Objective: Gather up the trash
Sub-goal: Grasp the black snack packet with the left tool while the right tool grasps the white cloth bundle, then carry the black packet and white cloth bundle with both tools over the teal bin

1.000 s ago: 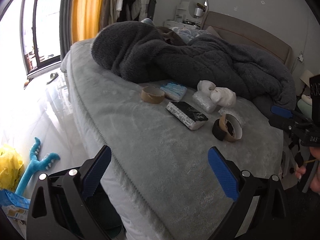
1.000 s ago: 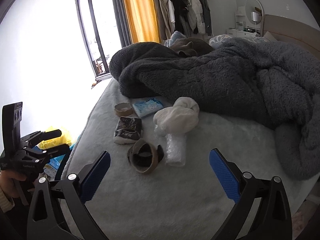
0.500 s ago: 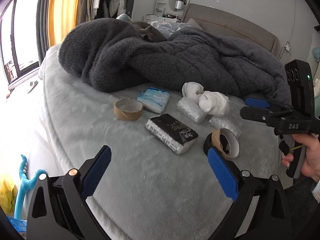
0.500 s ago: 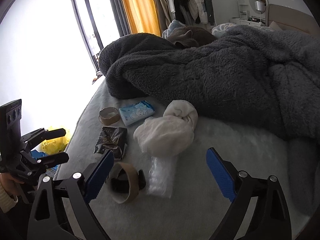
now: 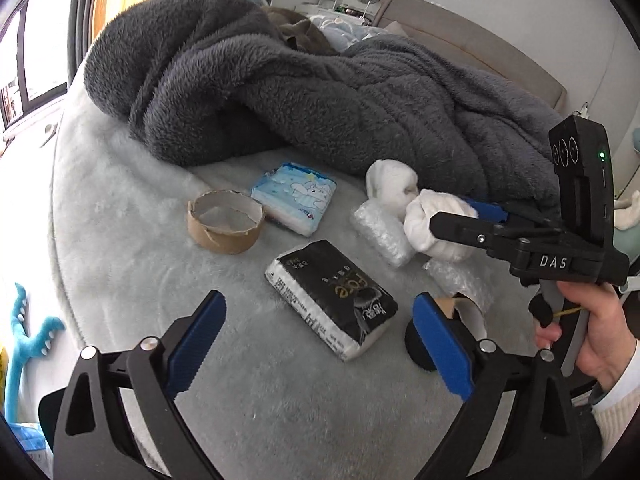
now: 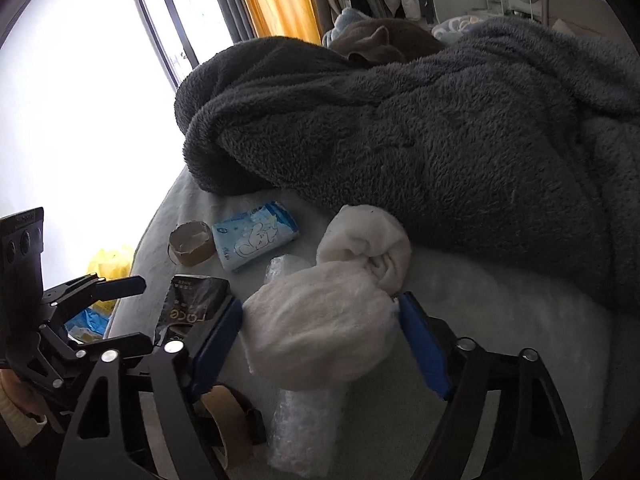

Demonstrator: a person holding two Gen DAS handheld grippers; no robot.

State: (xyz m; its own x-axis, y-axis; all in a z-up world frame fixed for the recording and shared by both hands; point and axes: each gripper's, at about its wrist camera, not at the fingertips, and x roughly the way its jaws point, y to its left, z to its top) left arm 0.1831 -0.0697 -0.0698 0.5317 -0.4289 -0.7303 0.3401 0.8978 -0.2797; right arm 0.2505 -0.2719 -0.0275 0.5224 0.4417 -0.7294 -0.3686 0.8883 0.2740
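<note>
White and soft, the cloth bundle point(image 6: 320, 328) sits between the blue pads of my right gripper point(image 6: 320, 344). One pad touches its left flank and the other sits at its right edge, yet I cannot tell whether they are squeezing or only framing it. It lies on the pale fleece bed point(image 5: 132, 240), leaning on a second white wad point(image 6: 372, 244) behind and partly over a bubble-wrap roll point(image 6: 304, 420).

That is where I expect trouble. The bundle is loose and squashy, so if I close too shallow it may bulge out of the pads and slip free as I lift. If it is knotted to the wad behind — I cannot tell — that one would drag along and could tug the bundle loose. The pads might also catch the bubble wrap underneath, and a snagged roll would likely fall off partway.

My left gripper point(image 5: 320, 344) hovers with its fingers spread wide and empty over the black tissue pack point(image 5: 332, 300), its right pad just beside a cardboard tape core point(image 5: 460, 316). The two tools are near each other, so they could knock together. Another tape core point(image 5: 226, 220) and a blue tissue pack point(image 5: 296, 196) lie farther back, by the dark blanket point(image 5: 320, 88).
</note>
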